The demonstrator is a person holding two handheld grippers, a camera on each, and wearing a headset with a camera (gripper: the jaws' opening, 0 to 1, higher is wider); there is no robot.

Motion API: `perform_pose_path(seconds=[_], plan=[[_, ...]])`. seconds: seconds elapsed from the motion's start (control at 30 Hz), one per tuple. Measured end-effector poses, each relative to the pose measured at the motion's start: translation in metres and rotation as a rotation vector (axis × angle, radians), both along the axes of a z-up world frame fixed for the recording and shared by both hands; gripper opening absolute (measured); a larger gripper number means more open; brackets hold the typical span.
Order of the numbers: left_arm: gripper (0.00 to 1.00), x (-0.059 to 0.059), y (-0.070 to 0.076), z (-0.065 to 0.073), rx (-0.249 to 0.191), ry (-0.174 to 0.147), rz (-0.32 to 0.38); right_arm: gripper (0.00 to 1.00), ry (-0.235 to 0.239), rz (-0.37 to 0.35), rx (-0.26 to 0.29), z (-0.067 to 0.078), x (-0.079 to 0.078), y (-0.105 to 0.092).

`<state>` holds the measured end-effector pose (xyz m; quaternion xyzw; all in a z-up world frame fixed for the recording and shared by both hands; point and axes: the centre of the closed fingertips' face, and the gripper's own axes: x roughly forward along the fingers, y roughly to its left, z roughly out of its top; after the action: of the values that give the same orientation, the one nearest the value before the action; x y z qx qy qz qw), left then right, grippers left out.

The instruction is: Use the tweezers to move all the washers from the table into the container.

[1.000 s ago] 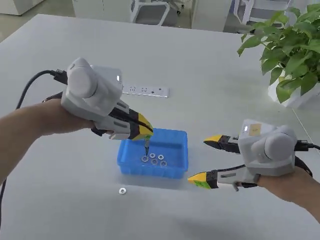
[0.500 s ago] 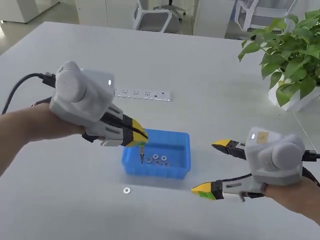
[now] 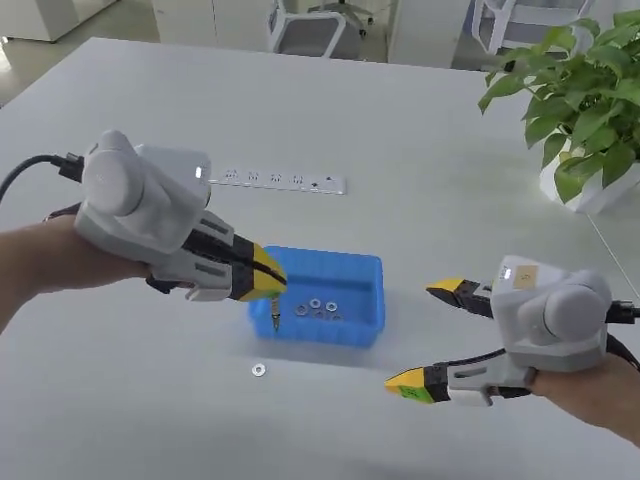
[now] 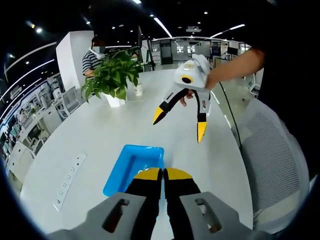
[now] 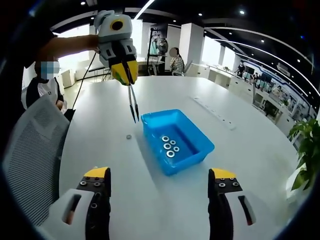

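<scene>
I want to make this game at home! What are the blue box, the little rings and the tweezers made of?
The blue container looks like plastic: even colour, moulded rim. The washers look like metal: silvery, shiny. The tweezers are thin and dark, probably metal, but too small to be sure.

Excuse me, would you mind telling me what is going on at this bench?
A person is moving washers into a blue container with tweezers. The left gripper is shut on the tweezers, whose tips hang by the container's near edge. Several washers lie inside; one washer lies on the table in front. The right gripper hovers open alongside.
</scene>
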<state>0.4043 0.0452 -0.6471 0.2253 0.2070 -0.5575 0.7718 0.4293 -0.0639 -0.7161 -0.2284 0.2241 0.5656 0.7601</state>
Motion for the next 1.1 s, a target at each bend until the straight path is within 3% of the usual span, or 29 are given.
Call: perform_pose_path(seconds=[0.4, 1.1], plan=[[0.05, -0.011, 0.012, -0.018, 0.002, 0.017, 0.012, 0.81, 0.013, 0.011, -0.005, -0.007, -0.006, 0.003], [0.05, -0.023, 0.016, -0.044, -0.017, 0.065, 0.019, 0.8, 0.026, 0.019, -0.015, -0.018, -0.013, 0.002]])
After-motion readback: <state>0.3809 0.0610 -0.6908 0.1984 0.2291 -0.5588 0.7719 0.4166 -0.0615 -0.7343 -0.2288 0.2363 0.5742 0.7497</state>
